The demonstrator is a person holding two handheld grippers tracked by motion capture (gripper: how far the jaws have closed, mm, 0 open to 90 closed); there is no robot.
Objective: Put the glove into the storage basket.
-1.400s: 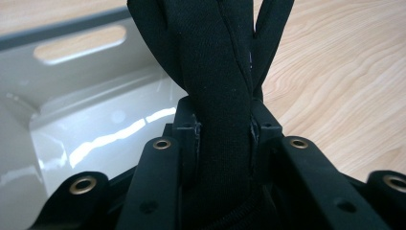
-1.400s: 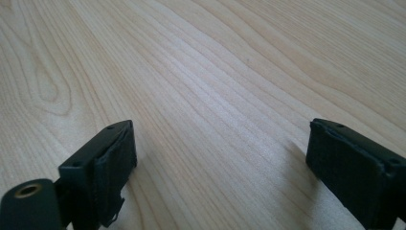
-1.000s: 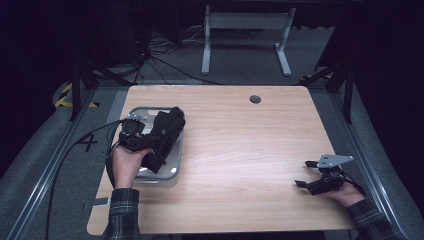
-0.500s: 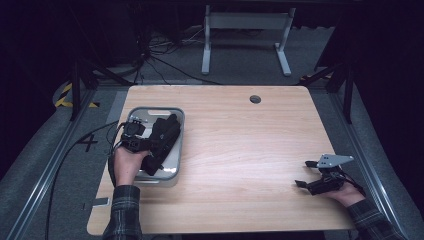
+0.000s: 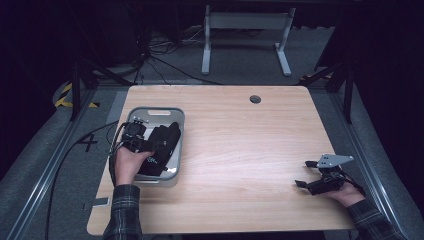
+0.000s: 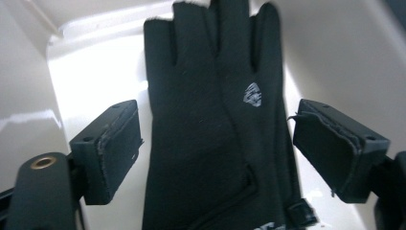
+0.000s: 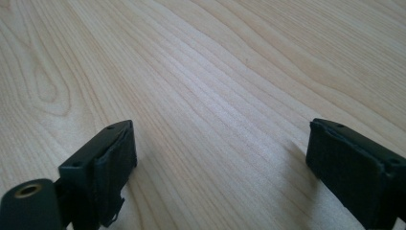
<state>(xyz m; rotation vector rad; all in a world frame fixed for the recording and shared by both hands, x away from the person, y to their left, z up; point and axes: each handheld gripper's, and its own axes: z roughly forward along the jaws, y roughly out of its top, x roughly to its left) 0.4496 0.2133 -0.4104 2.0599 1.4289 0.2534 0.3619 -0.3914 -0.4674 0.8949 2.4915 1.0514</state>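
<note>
Claws stood apart on both sides. Left claw (image 6: 215, 143) straddled a black fabric glove (image 6: 215, 120) in a grey plastic tray (image 5: 176, 116). Right claw (image 7: 225, 177) hovered over the light wooden tabletop (image 7: 215, 72).

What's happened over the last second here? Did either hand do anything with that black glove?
The left gripper has come down toward the grey tray and drawn back a little toward the person, bringing the black glove with it. The glove now lies in the tray, and the jaws stand open on either side of it, so it looks let go. The right gripper stayed open near the table's right edge.
</note>
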